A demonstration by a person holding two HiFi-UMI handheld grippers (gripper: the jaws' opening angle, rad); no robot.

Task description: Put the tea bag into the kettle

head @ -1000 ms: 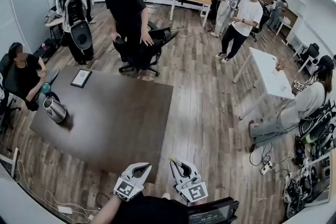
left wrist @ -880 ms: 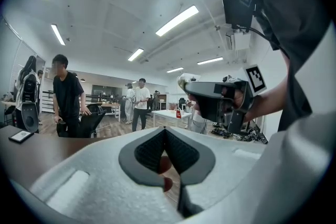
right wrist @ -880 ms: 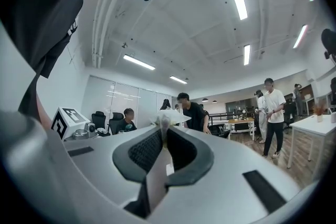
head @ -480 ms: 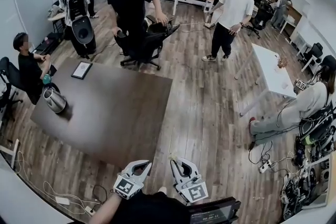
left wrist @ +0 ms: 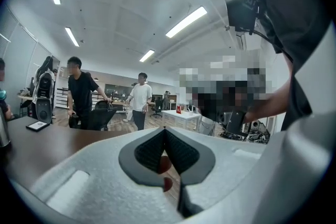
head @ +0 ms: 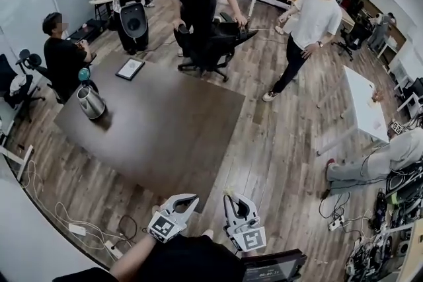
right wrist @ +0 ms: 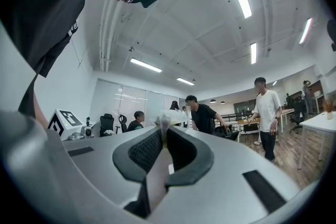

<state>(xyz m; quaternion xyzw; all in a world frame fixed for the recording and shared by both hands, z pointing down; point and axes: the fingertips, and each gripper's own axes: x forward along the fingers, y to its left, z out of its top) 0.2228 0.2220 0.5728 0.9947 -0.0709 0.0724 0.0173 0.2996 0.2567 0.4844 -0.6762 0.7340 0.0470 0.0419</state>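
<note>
One pale tea bag (right wrist: 165, 119) pinched in right tongs (right wrist: 164, 131), whitish top protruding.

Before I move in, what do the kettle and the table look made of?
Kettle: probably polished steel, as the silvery body carries bright reflections. Table: dark brown matt top, maybe laminate or veneer. No grain shows from here, so that is uncertain.
</note>
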